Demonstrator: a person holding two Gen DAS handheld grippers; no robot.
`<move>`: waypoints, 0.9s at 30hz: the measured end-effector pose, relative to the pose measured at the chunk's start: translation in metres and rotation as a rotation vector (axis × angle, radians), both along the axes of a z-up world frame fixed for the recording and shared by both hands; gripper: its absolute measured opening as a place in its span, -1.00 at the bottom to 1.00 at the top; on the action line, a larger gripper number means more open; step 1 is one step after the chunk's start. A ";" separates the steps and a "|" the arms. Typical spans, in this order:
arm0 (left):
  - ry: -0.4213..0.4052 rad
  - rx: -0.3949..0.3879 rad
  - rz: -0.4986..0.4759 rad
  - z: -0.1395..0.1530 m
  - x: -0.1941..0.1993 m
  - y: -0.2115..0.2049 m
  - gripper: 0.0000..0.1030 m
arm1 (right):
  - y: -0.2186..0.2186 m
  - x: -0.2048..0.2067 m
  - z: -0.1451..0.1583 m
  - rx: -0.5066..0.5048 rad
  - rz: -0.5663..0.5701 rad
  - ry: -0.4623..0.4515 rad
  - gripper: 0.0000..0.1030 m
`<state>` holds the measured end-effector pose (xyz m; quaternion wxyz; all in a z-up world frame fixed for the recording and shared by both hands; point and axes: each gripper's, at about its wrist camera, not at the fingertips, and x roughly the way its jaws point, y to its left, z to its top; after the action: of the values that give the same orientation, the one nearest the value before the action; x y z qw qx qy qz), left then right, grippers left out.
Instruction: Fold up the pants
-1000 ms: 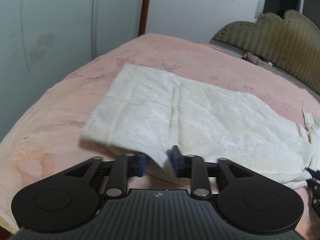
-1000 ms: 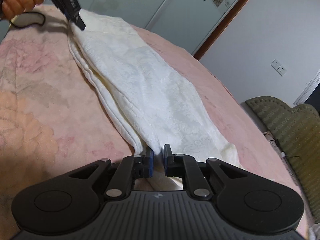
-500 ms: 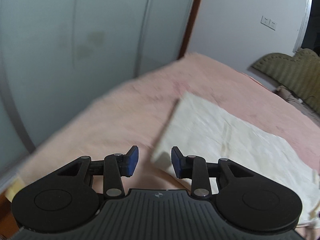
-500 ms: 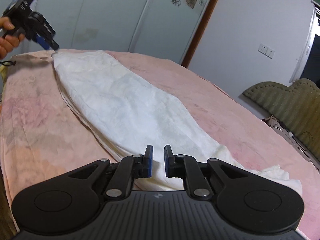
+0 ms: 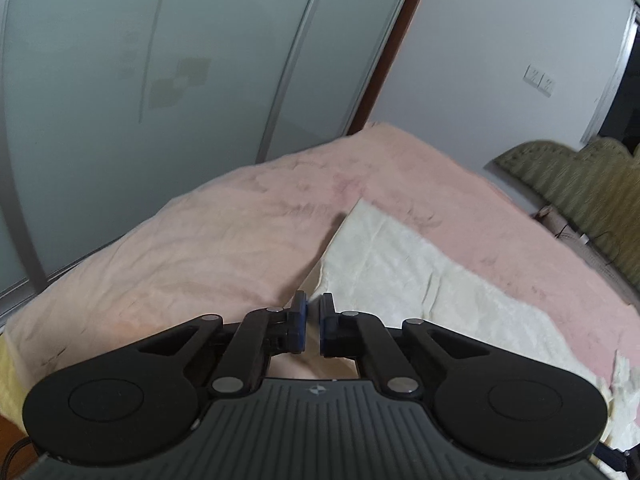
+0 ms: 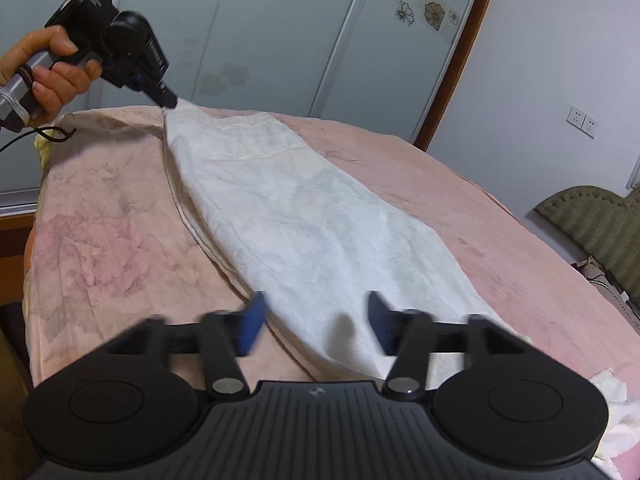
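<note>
The left claw is pinching one corner of the white pants, jaws clamped tight on the cloth, and it's lifting that corner a bit off the bed, so the fabric is tenting up toward it. My guess is it's holding that end so it can be carried over for the fold. The right claw has just been opening: jaws are standing wide with the other end of the pants lying loose between them, pads not pressing on anything, so that end looks let go. The pants themselves are lying stretched long across the pink bedspread, mostly flat, running from one claw to the other. The person's hand is gripping the left tool's handle. Behind the bed there's a sliding wardrobe and, off to the right, an olive headboard.
</note>
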<state>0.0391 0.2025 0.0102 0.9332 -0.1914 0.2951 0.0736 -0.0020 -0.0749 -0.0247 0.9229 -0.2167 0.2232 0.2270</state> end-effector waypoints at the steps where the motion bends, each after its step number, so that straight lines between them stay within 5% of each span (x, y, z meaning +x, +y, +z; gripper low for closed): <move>1: -0.013 -0.005 -0.004 0.000 0.000 0.000 -0.90 | 0.002 0.000 0.001 0.008 0.008 0.003 0.16; 10: 0.002 -0.020 0.069 -0.020 -0.001 0.003 -0.89 | 0.023 0.000 0.002 0.007 0.075 0.014 0.16; 15: -0.031 0.086 0.019 -0.014 -0.006 -0.008 -0.89 | 0.029 -0.002 0.004 0.010 0.112 0.009 0.16; 27: 0.018 -0.374 -0.034 -0.032 -0.012 0.026 -0.45 | 0.032 0.004 -0.004 0.016 0.102 0.030 0.16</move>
<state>0.0268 0.2289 -0.0218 0.8797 -0.3561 0.3150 0.0034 0.0022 -0.0428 -0.0284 0.9083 -0.2171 0.2239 0.2788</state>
